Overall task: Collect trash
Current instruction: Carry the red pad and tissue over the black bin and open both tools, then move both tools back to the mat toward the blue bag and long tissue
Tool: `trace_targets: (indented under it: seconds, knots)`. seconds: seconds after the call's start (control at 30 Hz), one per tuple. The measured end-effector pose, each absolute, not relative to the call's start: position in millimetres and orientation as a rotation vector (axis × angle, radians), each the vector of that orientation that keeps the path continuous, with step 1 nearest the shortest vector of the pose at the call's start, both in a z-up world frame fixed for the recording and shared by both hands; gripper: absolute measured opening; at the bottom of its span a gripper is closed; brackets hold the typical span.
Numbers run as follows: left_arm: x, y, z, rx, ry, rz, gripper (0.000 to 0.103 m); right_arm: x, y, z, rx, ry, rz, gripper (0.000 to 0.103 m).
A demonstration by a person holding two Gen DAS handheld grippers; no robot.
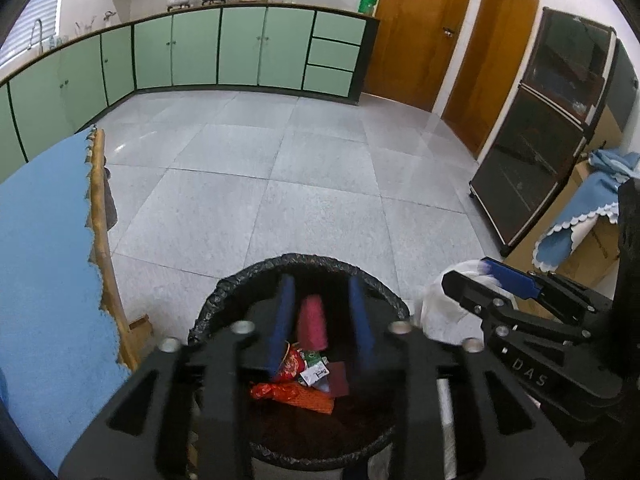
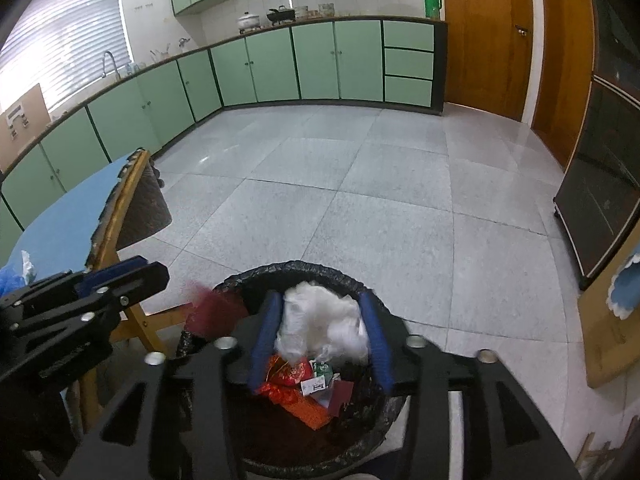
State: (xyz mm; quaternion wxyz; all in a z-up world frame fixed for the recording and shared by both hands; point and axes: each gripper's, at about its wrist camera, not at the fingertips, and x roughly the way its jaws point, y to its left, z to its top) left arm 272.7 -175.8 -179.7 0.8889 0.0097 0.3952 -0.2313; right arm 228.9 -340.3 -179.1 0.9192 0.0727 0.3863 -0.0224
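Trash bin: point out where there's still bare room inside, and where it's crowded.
Bare: the dark near half of the bin, below the red wrappers. Crowded: the far half, where wrappers and small cartons pile up; the white wad hangs above, between the right gripper's fingers.

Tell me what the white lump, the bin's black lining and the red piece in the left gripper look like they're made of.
White lump: probably crumpled thin plastic or tissue, soft and faintly translucent, with wispy edges. Black lining: likely thin plastic film, glossy and wrinkled where it rolls over the rim. Red piece: matte dark pink, possibly paper or card, but motion blur leaves it open.
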Motion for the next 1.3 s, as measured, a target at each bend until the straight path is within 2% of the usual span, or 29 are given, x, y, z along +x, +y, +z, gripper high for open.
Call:
trace_targets:
  seconds: [0.03, 0.1, 0.17, 0.27, 0.37, 0.63, 0.87, 1.2, 1.3]
  knots:
    - [274, -176, -178, 0.018, 0.819, -0.479, 0.033, 230, -340, -179, 0.150, 0.793, -0.045, 0.048]
    - [276, -173, -175, 0.017, 0.808, -0.470, 0.034, 229, -340, -177, 0.151, 0.788, -0.049, 0.058]
    - [276, -168, -169, 0.016, 0.792, -0.456, 0.041, 228, -340, -175, 0.146, 0.779, -0.064, 0.082]
    - [275, -156, -161, 0.001, 0.774, -0.437, 0.050, 222, -337, -168, 0.135, 0.759, -0.081, 0.093]
    - [273, -144, -153, -0.017, 0.761, -0.423, 0.056, 218, -335, -162, 0.145, 0.755, -0.086, 0.097]
    - [251, -104, -130, -0.028, 0.725, -0.387, 0.065, 203, -317, -135, 0.158, 0.726, -0.068, 0.097]
    - [223, -58, -114, -0.057, 0.691, -0.336, 0.071, 189, -267, -113, 0.097, 0.682, -0.023, 0.097]
    - [191, 31, -106, -0.092, 0.670, -0.181, 0.072, 181, -188, -101, 0.051, 0.631, 0.078, 0.097]
    - [182, 59, -104, -0.101, 0.661, -0.123, 0.076, 184, -158, -103, 0.030, 0.637, 0.131, 0.097]
